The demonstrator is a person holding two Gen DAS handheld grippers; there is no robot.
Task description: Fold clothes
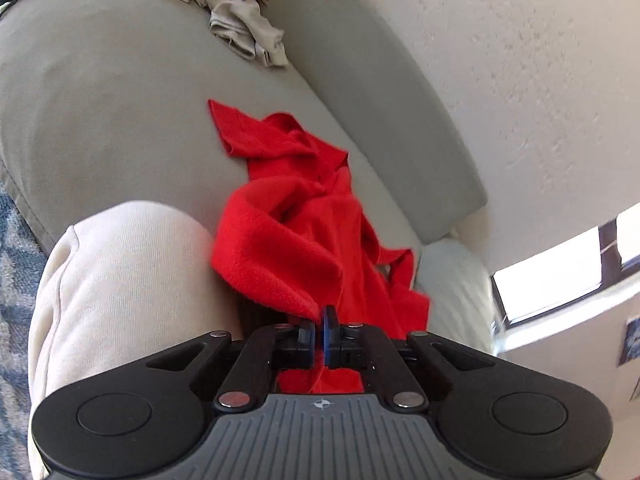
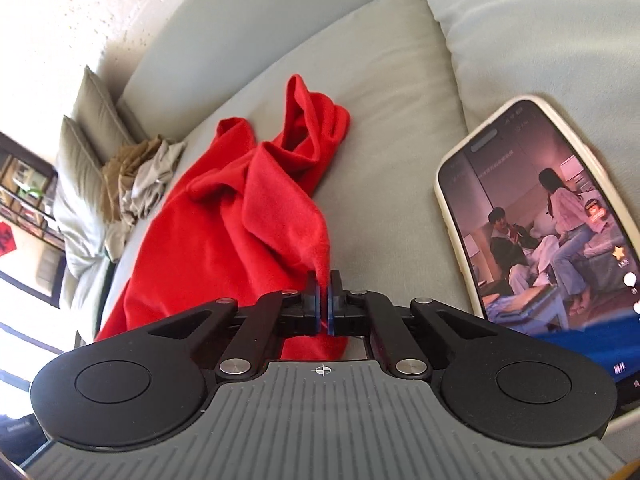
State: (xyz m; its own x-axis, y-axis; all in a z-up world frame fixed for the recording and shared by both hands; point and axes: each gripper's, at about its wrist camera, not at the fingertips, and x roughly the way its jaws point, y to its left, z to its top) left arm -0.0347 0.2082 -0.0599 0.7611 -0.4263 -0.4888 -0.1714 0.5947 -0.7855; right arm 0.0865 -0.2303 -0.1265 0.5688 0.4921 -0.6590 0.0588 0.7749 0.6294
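A crumpled red fleece garment (image 1: pixel 296 220) lies on the grey sofa seat (image 1: pixel 112 112) and hangs down toward both grippers. My left gripper (image 1: pixel 321 318) is shut on one corner of its edge. In the right wrist view the same red garment (image 2: pixel 224 224) stretches from the cushion to my right gripper (image 2: pixel 324 280), which is shut on another corner of it. Part of the cloth drops out of sight below each gripper body.
A heap of beige and tan clothes (image 1: pixel 240 20) sits farther along the sofa, also seen as a clothes heap (image 2: pixel 136 184). A person's leg in cream trousers (image 1: pixel 120 288) is at the left. A phone (image 2: pixel 536 216) playing a video rests against the sofa back (image 2: pixel 540 32). Cushions (image 2: pixel 80 152) stand at the far end.
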